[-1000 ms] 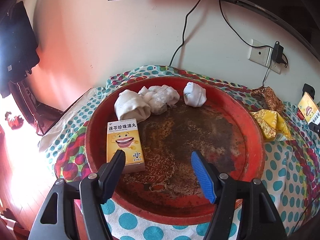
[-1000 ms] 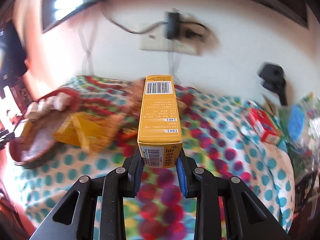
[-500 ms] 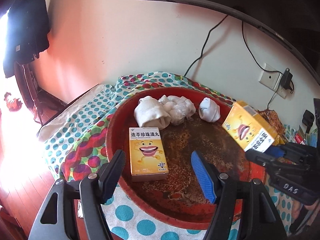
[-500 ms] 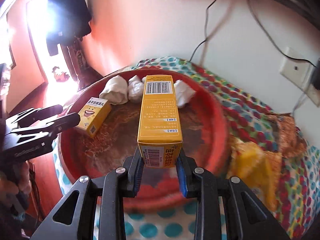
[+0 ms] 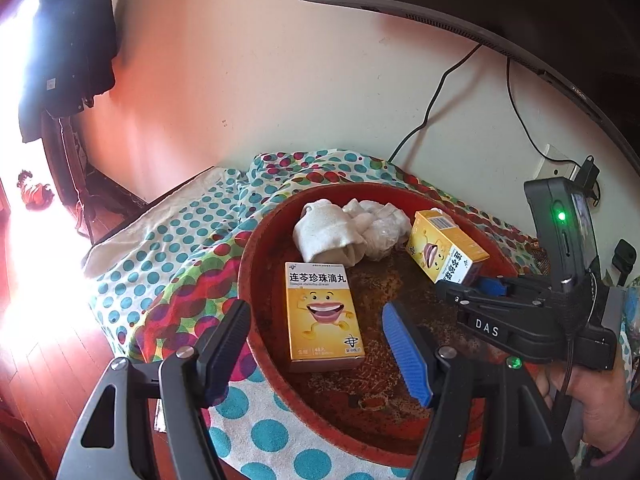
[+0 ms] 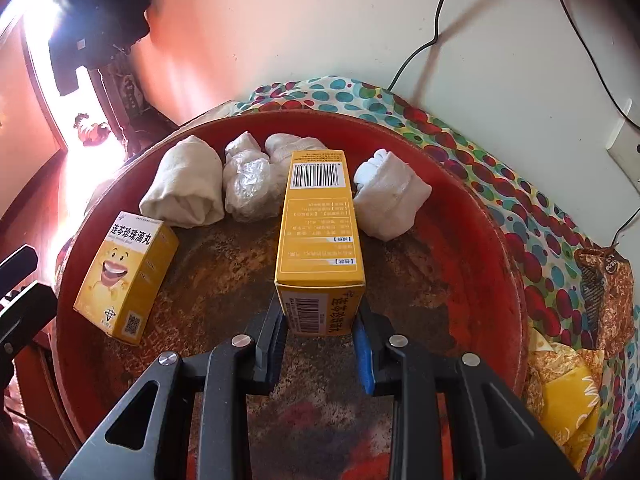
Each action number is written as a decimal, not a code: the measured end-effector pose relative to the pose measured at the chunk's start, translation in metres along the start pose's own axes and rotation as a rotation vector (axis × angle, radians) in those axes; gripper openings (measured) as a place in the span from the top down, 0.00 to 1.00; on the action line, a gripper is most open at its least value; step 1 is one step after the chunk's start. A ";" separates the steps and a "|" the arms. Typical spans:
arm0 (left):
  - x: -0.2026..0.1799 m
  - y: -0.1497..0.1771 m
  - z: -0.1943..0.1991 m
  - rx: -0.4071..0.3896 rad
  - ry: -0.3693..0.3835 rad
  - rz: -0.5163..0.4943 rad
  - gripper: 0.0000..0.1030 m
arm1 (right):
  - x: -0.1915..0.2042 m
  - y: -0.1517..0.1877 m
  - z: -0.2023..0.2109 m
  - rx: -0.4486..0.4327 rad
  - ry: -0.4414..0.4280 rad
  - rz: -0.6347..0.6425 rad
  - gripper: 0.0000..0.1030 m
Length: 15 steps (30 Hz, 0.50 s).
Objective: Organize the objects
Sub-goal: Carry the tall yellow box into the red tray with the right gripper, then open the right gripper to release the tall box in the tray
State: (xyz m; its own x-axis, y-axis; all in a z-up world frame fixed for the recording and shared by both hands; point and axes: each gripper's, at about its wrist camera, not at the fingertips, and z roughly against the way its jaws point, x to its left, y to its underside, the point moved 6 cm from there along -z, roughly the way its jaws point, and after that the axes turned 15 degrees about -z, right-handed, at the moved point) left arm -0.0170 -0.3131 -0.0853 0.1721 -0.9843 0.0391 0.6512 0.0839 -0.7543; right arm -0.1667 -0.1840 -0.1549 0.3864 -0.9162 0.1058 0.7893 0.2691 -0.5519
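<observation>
Polka-dotted cloth [image 5: 168,248] in teal, red and green covers the surface against a pale wall, where a black cable [image 5: 432,108] hangs from a dark screen [image 5: 500,4]. From the left wrist view, a round red tray [image 5: 256,264] with a worn, rusty-brown floor sits on the cloth. At its 12 o'clock lie soft white cloth bundles [image 5: 328,236] and a crinkled clear-plastic wad [image 5: 380,232]. A flat yellow carton [image 5: 322,316] with a cartoon face lies face up near the tray's 8 o'clock, its long axis running from 6 to 12 o'clock. The left tongs [image 5: 316,348] stand spread and empty, a black pad on one side and a ribbed blue pad on the other. At 3 o'clock the right tongs [image 5: 476,284], held by a hand [image 5: 596,400], pinch a second yellow carton [image 5: 444,252], which tilts up toward 10 o'clock.

In the right wrist view, the right tongs [image 6: 320,344] press on the near end of the second yellow carton [image 6: 320,232]; its long axis points straight to 12 o'clock over the red tray [image 6: 488,248], barcode at the far end. The other yellow carton [image 6: 124,276] lies at 9 o'clock. Crumpled gold and brown wrappers [image 6: 600,292] lie on the cloth at 3 o'clock.
</observation>
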 end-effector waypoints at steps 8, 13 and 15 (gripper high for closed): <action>0.002 0.001 -0.001 -0.002 0.012 0.011 0.32 | 0.005 -0.010 -0.014 0.016 0.018 -0.009 0.73; 0.002 0.002 -0.004 0.011 0.023 0.018 0.32 | 0.007 -0.009 -0.015 0.037 0.007 0.003 0.71; 0.001 0.002 -0.005 0.016 0.023 0.015 0.32 | 0.009 -0.007 -0.016 0.055 -0.005 0.011 0.69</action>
State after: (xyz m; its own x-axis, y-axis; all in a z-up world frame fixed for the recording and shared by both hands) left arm -0.0188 -0.3151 -0.0900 0.1651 -0.9862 0.0124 0.6604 0.1012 -0.7440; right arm -0.1769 -0.1990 -0.1635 0.3975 -0.9117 0.1042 0.8099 0.2952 -0.5069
